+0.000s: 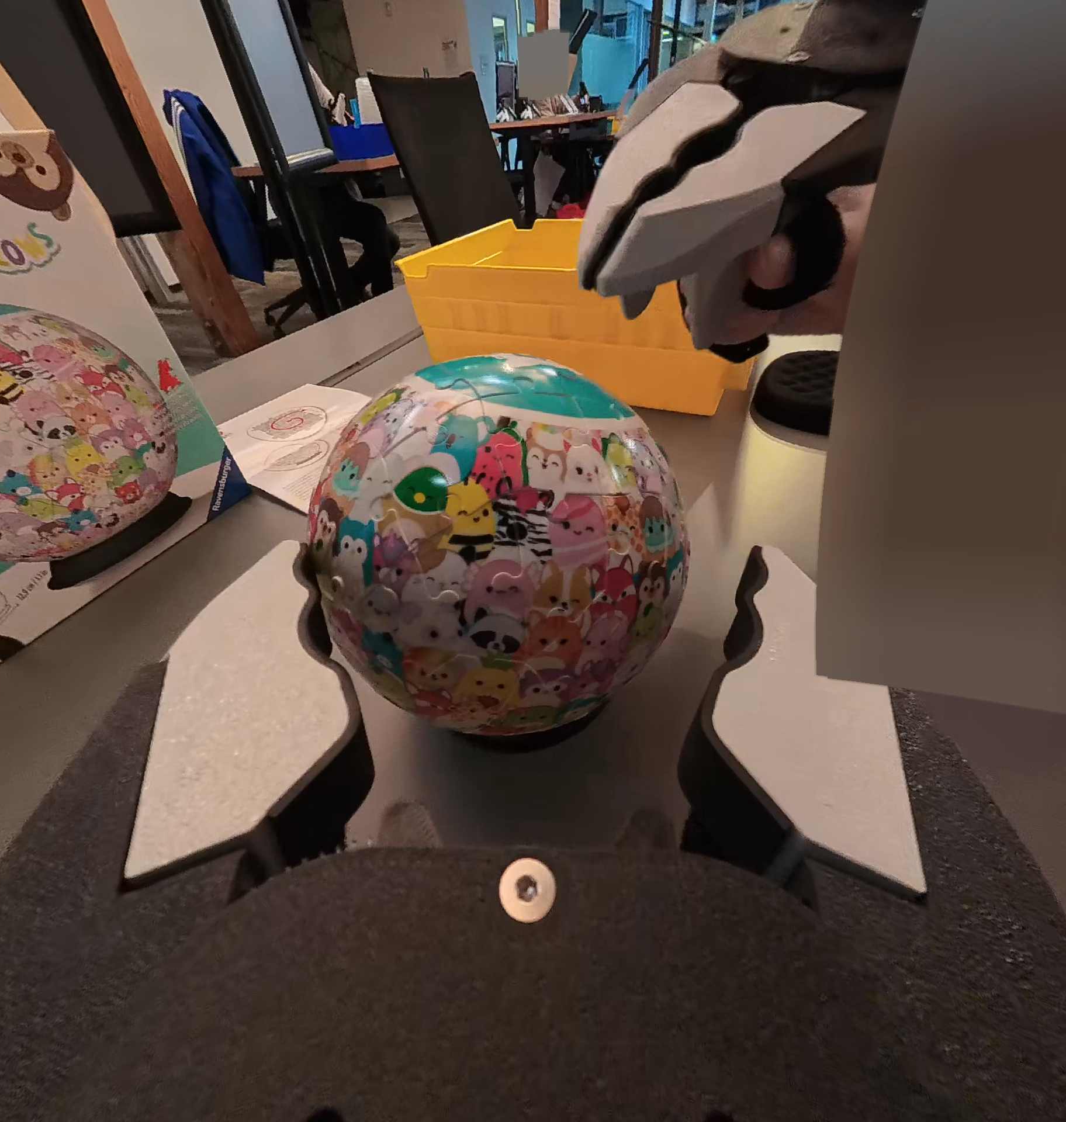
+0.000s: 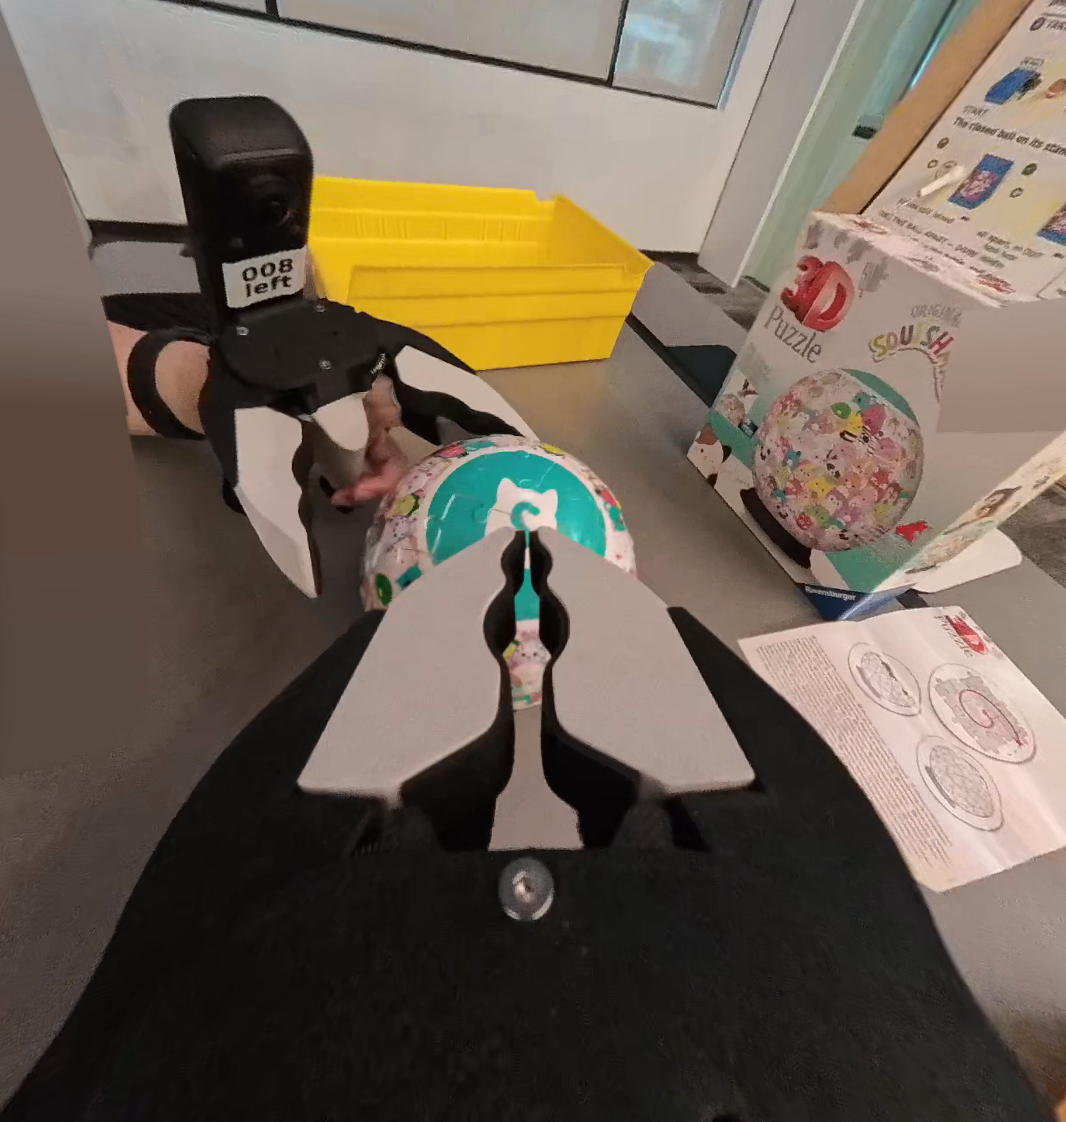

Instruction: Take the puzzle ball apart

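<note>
Nearest, left gripper (image 1: 527,583): fingers spread wide either side of the puzzle ball (image 1: 499,546), the left finger's tip touching its side, the right one apart from it. Puzzle ball: whole, seated on a dark stand (image 1: 518,736) on the grey table (image 1: 93,698), teal cap upward. Right gripper (image 2: 527,537): fingers nearly together, tips poised over the teal cap; contact cannot be told. Beside the ball: instruction leaflet (image 2: 919,737), printed puzzle box (image 2: 834,425). Farther back: yellow bin (image 1: 555,316). Beyond: office chair (image 1: 451,152).
</note>
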`<state>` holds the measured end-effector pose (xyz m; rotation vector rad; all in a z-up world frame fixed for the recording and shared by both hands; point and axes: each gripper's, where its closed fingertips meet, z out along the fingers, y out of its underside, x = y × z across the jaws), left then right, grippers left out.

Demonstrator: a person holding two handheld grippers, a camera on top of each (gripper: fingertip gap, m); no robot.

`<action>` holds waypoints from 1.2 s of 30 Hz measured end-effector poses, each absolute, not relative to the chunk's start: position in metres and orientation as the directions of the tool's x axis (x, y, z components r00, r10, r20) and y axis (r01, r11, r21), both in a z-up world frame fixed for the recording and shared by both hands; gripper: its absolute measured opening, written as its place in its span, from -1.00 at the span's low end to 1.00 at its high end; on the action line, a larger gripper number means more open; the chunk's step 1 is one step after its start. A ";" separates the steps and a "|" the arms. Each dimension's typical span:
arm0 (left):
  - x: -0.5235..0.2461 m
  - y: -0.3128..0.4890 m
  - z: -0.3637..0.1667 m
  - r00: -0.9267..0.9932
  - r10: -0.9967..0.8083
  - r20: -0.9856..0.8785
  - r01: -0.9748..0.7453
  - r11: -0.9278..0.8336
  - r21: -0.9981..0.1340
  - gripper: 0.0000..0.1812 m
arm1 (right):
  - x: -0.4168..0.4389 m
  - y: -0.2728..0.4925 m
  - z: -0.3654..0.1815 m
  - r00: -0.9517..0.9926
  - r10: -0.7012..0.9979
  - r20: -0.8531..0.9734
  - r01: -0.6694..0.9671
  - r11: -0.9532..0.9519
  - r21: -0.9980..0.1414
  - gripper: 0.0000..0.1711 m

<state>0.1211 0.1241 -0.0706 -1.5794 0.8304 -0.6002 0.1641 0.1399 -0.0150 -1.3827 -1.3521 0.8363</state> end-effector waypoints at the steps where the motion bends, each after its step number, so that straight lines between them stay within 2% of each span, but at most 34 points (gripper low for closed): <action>1: 0.120 0.125 -0.071 0.612 -0.787 -0.073 -0.181 -0.050 -0.982 0.39 | 0.166 0.146 -0.016 0.169 0.974 0.154 0.290 0.100 -0.952 -0.98; 7: 0.119 0.125 -0.074 0.606 -0.792 -0.073 -0.191 -0.056 -0.980 0.39 | 0.177 0.154 -0.019 0.225 0.962 0.153 0.270 0.089 -0.959 -0.99; 13: 0.119 0.126 -0.074 0.608 -0.791 -0.069 -0.186 -0.058 -0.981 0.38 | 0.177 0.154 -0.049 0.213 0.966 0.146 0.363 0.061 -0.930 -0.98; 26: 0.119 0.126 -0.074 0.614 -0.786 -0.070 -0.186 -0.058 -0.981 0.39 | 0.171 0.145 -0.051 0.170 0.983 0.074 0.320 0.016 -0.947 -0.99; 32: 0.118 0.130 -0.064 0.613 -0.786 -0.075 -0.161 -0.031 -0.987 0.34 | 0.165 0.139 -0.031 0.187 0.971 0.150 0.258 0.098 -0.961 -0.92; 36: 0.122 0.131 -0.048 0.578 -0.815 -0.045 -0.104 -0.018 -0.994 0.24 | 0.150 0.130 -0.026 0.202 0.949 0.243 0.291 0.179 -0.940 -0.92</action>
